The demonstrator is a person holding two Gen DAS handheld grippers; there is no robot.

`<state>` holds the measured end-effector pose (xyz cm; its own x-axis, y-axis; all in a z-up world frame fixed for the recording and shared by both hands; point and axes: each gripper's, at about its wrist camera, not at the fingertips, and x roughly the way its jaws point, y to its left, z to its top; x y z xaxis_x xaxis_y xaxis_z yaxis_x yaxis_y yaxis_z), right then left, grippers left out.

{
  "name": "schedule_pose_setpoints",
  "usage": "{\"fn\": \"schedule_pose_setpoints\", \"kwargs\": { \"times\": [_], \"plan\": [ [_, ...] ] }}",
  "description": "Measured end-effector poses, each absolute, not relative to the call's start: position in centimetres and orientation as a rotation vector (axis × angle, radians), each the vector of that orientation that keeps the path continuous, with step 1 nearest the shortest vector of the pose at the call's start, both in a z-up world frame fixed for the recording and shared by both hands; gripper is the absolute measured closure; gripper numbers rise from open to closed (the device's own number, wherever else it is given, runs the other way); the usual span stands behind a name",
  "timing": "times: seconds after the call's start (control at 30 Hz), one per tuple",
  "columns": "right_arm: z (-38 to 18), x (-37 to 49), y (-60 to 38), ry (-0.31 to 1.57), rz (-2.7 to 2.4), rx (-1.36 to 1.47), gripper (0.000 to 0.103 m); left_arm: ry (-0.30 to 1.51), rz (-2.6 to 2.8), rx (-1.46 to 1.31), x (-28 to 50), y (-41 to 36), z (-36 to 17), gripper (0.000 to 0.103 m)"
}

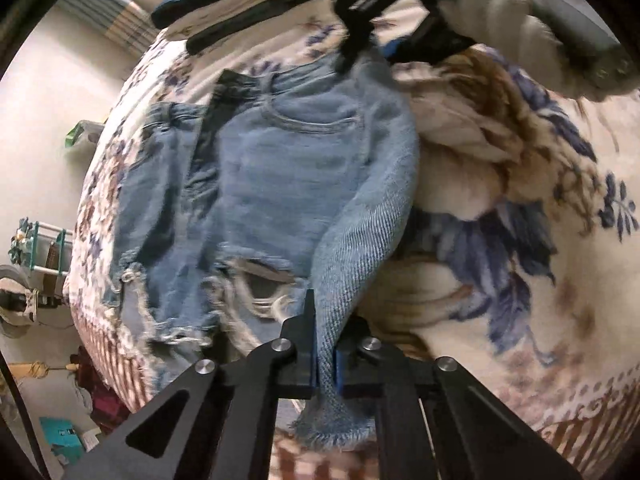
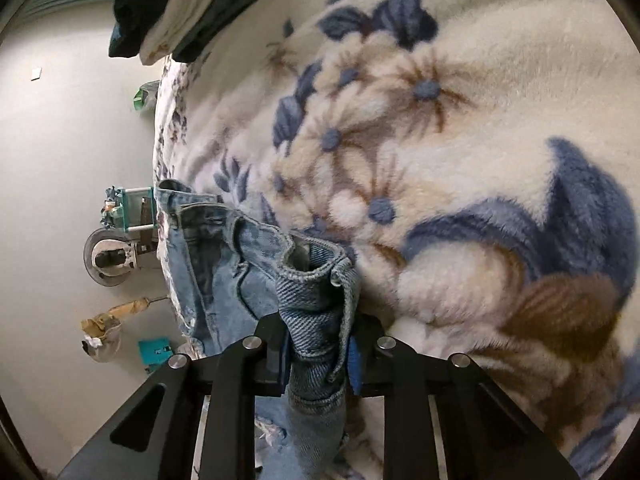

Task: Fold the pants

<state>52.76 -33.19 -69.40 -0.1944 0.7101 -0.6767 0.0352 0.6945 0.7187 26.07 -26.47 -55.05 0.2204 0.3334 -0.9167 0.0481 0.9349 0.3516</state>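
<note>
Floral blanket (image 2: pixel 460 128) covers a bed where light blue ripped jeans (image 1: pixel 280 168) lie, partly doubled over. Left gripper (image 1: pixel 326 356) pinches a frayed hem; right gripper (image 2: pixel 318 354) pinches the waistband. Folding looks unfinished.

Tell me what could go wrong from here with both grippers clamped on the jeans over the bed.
1. The left gripper pinches only a narrow strip near the frayed hem of the jeans; it could slip out mid-fold.
2. The right gripper holds a bunched waistband, so the fold may land crooked.
3. The ripped fringe may snag or drag on the fuzzy blanket.
</note>
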Motion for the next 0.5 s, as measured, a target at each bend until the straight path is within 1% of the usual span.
{"fn": "schedule_pose_setpoints", "kwargs": {
  "times": [0.13, 0.33, 0.5],
  "plan": [
    [-67.5, 52.6, -33.2, 1.665, 0.658, 0.626, 0.082, 1.338, 0.252, 0.295, 26.2, -23.9, -53.1, 0.099],
    [-63.9, 52.7, -32.7, 1.647, 0.648, 0.632, 0.084, 1.267, 0.305, 0.243, 27.0, -19.5, -48.9, 0.099],
    [-59.7, 53.6, -28.3, 1.627, 0.662, 0.618, 0.084, 1.251, 0.342, 0.161, 27.4, -14.6, -46.4, 0.099]
  ]
}}
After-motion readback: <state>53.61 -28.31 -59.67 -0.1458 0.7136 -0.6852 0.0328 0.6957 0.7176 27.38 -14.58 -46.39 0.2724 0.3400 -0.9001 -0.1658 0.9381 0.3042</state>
